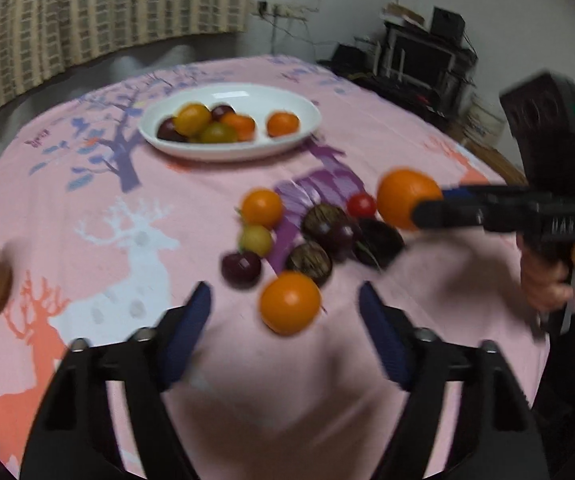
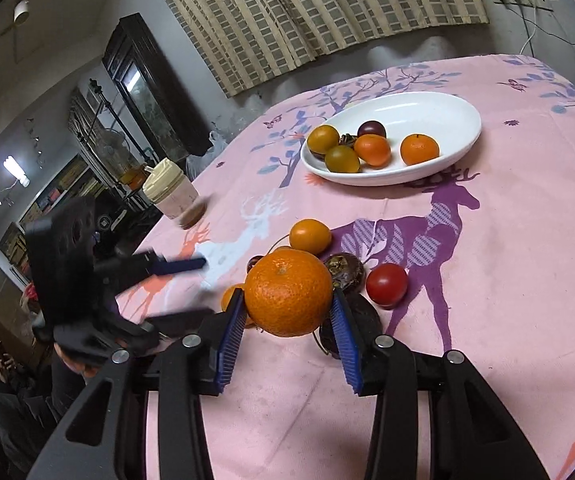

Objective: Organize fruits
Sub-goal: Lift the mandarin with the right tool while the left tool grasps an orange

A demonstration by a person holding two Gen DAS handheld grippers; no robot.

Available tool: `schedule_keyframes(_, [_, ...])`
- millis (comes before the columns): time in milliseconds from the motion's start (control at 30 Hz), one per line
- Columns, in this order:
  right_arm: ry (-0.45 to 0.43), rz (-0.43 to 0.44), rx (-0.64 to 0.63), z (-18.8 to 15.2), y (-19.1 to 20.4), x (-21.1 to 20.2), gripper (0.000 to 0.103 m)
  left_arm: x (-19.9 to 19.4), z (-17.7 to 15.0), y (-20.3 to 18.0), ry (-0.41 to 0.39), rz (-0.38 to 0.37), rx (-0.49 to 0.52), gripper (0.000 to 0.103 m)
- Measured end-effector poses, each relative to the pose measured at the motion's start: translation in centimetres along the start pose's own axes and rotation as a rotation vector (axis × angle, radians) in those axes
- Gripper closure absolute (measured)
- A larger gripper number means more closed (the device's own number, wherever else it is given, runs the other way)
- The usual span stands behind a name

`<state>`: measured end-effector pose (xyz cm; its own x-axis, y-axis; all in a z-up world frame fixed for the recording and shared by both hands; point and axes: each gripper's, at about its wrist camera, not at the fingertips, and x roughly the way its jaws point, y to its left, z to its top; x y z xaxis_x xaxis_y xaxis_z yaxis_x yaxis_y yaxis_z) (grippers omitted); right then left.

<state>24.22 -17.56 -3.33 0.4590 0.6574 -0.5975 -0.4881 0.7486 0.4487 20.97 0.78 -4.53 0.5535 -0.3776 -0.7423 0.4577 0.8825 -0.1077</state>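
Two handheld grippers work over a round surface (image 2: 507,320) draped in a pink cloth printed with deer and trees. Toward its far side sits a white oval plate (image 2: 447,120) holding six or so small fruits: orange ones, yellowish ones and dark purple ones.

At the near right, the right gripper (image 2: 289,312) clamps a large orange mandarin (image 2: 288,293) between its blue pads, the fruit held above the cloth; in the left wrist view it hangs clear of the surface at the right. The left gripper (image 1: 285,308) points down at the loose pile with its jaws apart and closed on nothing; a small orange fruit (image 1: 290,302) lies on the cloth between its fingertips without visible contact, though the view is blurred.

Beyond that fruit lies the loose cluster in the middle of the surface, well apart from the plate: several dark brown and purple fruits (image 1: 319,220), another orange one (image 1: 262,208), a pale yellow one (image 1: 256,240) and a red cherry tomato (image 2: 386,284) at the cluster's right edge.

At the surface's left edge stands a pale jar (image 2: 171,194) with a cream lid. A person's hand (image 1: 547,280) grips the handle of the right gripper.
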Motion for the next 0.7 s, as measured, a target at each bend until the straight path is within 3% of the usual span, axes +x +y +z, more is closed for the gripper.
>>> schedule_keyframes(67, [0.001,-0.01,-0.005,0.0,0.1,0.1,0.06,0.9,-0.3,-0.3,0.034,-0.014,-0.001,0.048])
schedule_keyframes(333, [0.0,-0.022,-0.013,-0.3,0.2,0.0,0.06,2.3,-0.3,-0.3,0.061,0.015,0.002,0.051])
schedule_keyframes(433, [-0.005,-0.029,-0.024,-0.3,0.3,-0.1,0.06,3.0,-0.2,-0.5,0.083,0.017,0.003,0.061])
schedule_keyframes(700, [-0.012,-0.062,-0.04,-0.4,0.5,-0.2,0.06,3.3,-0.1,0.0,0.087,0.015,-0.016,0.064])
